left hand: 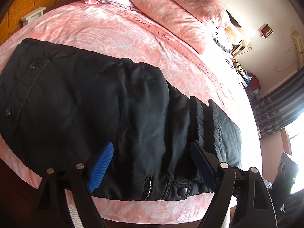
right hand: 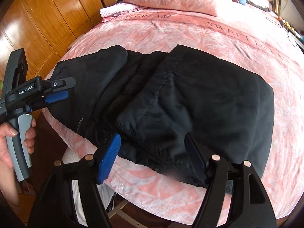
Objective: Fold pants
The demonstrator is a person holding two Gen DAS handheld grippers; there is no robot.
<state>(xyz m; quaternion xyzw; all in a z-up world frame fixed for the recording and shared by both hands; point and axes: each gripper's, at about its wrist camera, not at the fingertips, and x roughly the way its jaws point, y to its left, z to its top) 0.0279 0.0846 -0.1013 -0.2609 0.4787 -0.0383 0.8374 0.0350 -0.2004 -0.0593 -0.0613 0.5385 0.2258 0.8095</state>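
Black pants [left hand: 95,102] lie folded over on a pink bed, near its front edge; they also show in the right wrist view [right hand: 190,98]. My left gripper [left hand: 152,150] is open, its blue pads [left hand: 101,168] spread wide just above the pants' near edge by the zipper [left hand: 148,187] and snap. It shows from the side in the right wrist view [right hand: 62,89], over the pants' left end. My right gripper [right hand: 152,142] is open, its fingers [right hand: 110,157] spread above the folded hem at the pants' near edge. Neither holds cloth.
The pink "Sweet Dream" bedspread [left hand: 114,30] covers the bed, with pillows [left hand: 171,7] and a folded pink cloth [right hand: 117,10] at the far end. A wooden wardrobe [right hand: 47,19] stands left. A cluttered bedside shelf [left hand: 245,72] and a curtained window [left hand: 281,106] are on the right.
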